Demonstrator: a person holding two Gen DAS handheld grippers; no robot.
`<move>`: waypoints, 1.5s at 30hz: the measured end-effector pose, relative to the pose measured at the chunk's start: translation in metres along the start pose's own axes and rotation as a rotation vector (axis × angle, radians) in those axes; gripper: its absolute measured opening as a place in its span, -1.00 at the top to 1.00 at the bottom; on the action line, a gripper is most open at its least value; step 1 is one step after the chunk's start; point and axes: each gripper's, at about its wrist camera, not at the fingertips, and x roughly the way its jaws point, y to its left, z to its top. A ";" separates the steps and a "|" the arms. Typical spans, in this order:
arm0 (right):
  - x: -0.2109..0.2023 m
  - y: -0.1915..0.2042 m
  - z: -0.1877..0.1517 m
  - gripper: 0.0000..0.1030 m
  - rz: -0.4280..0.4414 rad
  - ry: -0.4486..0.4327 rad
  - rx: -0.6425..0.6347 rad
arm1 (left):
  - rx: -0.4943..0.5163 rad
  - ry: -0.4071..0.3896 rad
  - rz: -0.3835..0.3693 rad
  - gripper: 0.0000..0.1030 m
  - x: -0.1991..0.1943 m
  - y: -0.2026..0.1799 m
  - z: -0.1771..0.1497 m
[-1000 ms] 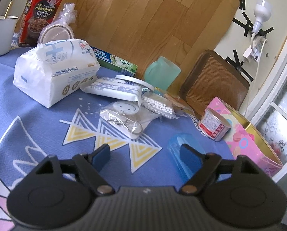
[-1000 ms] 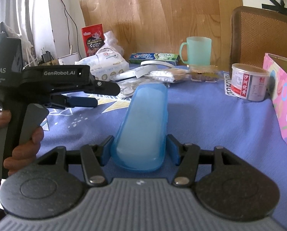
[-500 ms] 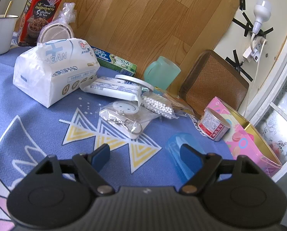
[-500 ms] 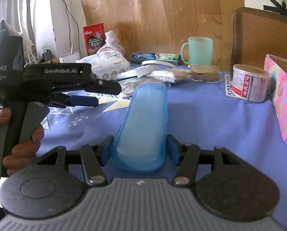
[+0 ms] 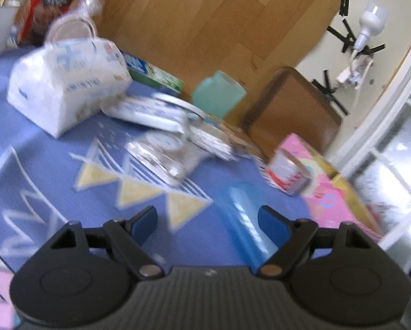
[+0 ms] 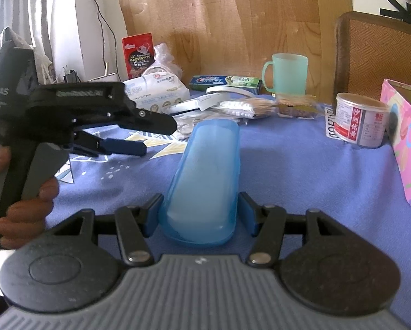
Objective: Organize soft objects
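Right wrist view: right tool (image 6: pixel 199 211) pinching translucent blue case (image 6: pixel 205 184); left tool (image 5: pixel 208 221) spread over worktop (image 6: pixel 301 165)

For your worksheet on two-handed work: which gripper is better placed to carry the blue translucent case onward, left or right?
Right, probably. The right gripper already has its fingers closed on the blue translucent case. The left gripper is open and empty, with the case off to one side of it.
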 end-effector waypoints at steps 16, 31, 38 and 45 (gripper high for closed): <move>-0.010 0.002 -0.002 -0.17 0.023 -0.062 -0.020 | -0.012 0.193 -0.105 -0.59 0.026 -0.044 -0.015; -0.079 -0.046 0.015 -0.16 -0.267 -0.355 -0.040 | 0.217 0.197 -0.239 -0.56 0.076 -0.175 0.020; -0.103 -0.118 0.029 -0.16 -0.433 -0.400 0.043 | 0.335 0.213 -0.290 -0.55 0.145 -0.259 0.021; -0.080 -0.172 0.036 -0.19 -0.502 -0.324 0.170 | 0.321 0.211 -0.268 -0.53 0.163 -0.260 0.014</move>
